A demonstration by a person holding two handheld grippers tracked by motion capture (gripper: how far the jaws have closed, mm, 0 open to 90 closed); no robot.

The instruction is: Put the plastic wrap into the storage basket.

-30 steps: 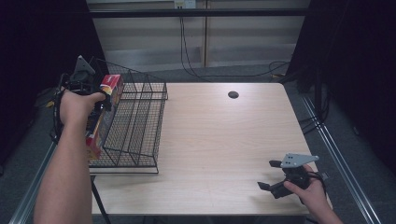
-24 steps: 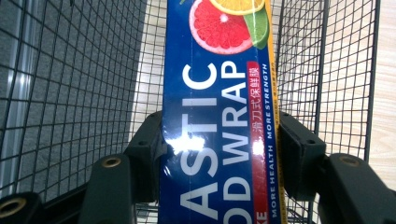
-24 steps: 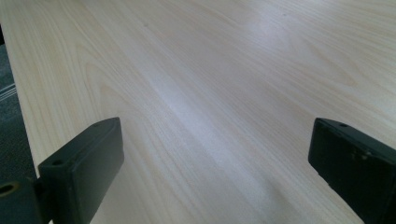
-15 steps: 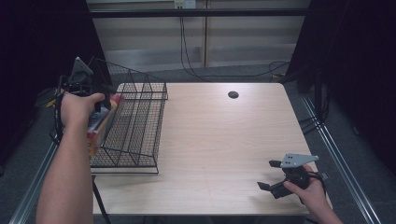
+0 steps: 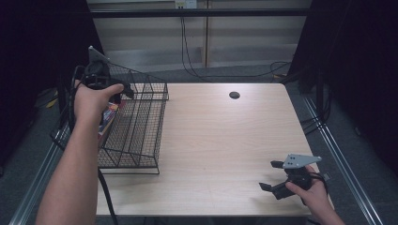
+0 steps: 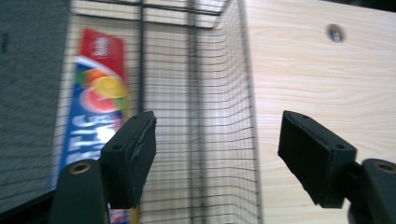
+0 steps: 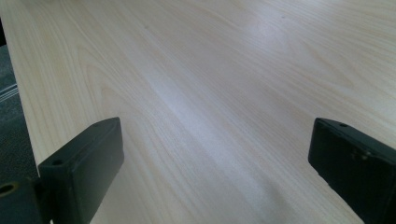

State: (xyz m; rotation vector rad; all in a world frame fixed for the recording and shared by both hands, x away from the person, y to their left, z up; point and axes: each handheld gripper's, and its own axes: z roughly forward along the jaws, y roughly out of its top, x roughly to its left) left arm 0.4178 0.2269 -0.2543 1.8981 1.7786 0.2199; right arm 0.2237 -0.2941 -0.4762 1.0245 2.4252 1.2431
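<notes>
Left gripper view | box (image 6: 95,100) lies lengthwise in wire basket (image 6: 205,116) | left hand-held gripper (image 6: 217,156) above basket, jaws just opened, empty

1. Left gripper (image 5: 123,90) hangs over the wire basket (image 5: 141,136); the basket's mesh walls and dividers stand directly beneath and ahead of its jaws.
2. A colourful box (image 6: 91,107) lies in the compartment left of those jaws.
3. Bare table (image 5: 225,140) spreads right of the basket.
4. Ahead of the right gripper (image 5: 272,176), open tabletop; a small hole (image 5: 234,95) lies far off.
</notes>
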